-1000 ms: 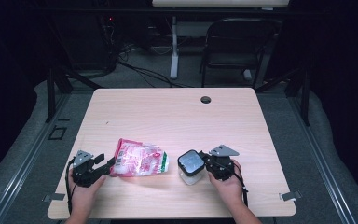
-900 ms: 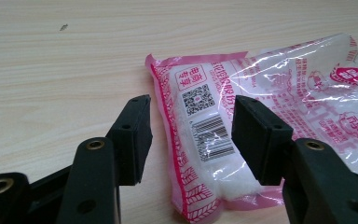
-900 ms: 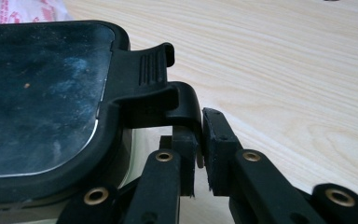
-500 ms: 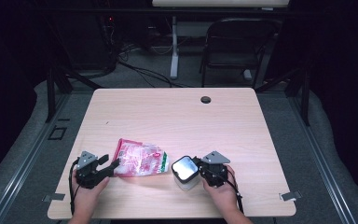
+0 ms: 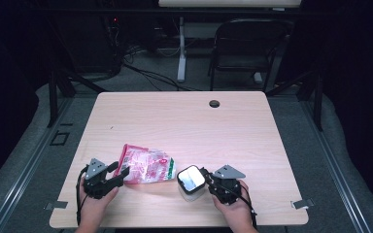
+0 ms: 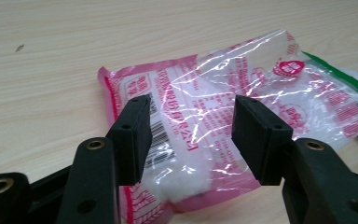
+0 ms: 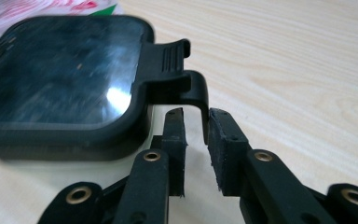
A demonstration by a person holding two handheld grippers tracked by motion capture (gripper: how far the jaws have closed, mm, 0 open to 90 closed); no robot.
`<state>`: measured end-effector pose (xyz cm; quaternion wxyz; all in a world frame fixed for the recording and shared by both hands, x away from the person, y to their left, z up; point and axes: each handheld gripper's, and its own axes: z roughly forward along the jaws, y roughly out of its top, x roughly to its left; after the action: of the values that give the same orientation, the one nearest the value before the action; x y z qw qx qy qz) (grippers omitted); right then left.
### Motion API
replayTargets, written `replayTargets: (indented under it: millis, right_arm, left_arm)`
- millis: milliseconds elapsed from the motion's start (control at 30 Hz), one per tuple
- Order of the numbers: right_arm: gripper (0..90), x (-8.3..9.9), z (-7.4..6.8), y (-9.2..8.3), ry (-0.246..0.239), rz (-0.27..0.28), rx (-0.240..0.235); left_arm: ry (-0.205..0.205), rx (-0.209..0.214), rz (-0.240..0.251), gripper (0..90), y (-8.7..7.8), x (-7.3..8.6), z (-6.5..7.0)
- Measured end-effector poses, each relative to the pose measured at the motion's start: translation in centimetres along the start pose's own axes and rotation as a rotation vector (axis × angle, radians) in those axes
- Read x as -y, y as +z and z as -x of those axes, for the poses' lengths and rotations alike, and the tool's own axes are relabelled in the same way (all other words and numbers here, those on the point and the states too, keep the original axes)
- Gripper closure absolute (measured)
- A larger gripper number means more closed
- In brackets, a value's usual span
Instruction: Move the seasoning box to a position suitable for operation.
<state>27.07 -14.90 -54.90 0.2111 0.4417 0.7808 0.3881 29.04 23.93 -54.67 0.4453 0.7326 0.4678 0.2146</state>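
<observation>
A dim lab: bare wooden table point(image 5: 184, 121), black curtains, loose floor cables point(image 5: 145, 73), empty chair point(image 5: 245, 48).

You have a pale wood-grain table point(image 5: 184, 126) in front of you, with a round dark hole point(image 5: 214, 103) near its far edge. Two things lie on it, both close to your side. A pink and clear bag point(image 5: 145, 170) lies flat toward your left, white stuff showing through the film. Just right of it stands a clear box point(image 5: 191, 183) with a black lid. The two sit just beside each other.
</observation>
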Motion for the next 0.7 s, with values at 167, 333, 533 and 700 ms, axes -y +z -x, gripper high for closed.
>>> replayTargets:
  millis: [167, 333, 533, 700]
  right_arm:
    - [74.7, 0.3, -0.4, -1.8, -0.039, 0.014, -0.037]
    - [71.9, 0.0, -0.2, -3.1, -0.044, 0.048, -0.059]
    - [69.6, -2.2, 0.7, -4.0, -0.01, 0.123, -0.05]
    - [75.3, -4.0, 1.5, -3.2, 0.041, 0.085, -0.114]
  left_arm:
    - [0.012, 0.031, -0.007, 48.1, -0.1, -0.2, 0.7]
    - [0.027, 0.059, -0.007, 49.7, -0.2, -0.7, 1.8]
    - [0.046, 0.076, -0.009, 52.9, -0.1, -1.5, 3.3]
    - [0.051, 0.102, -0.029, 55.3, 0.3, -1.8, 4.1]
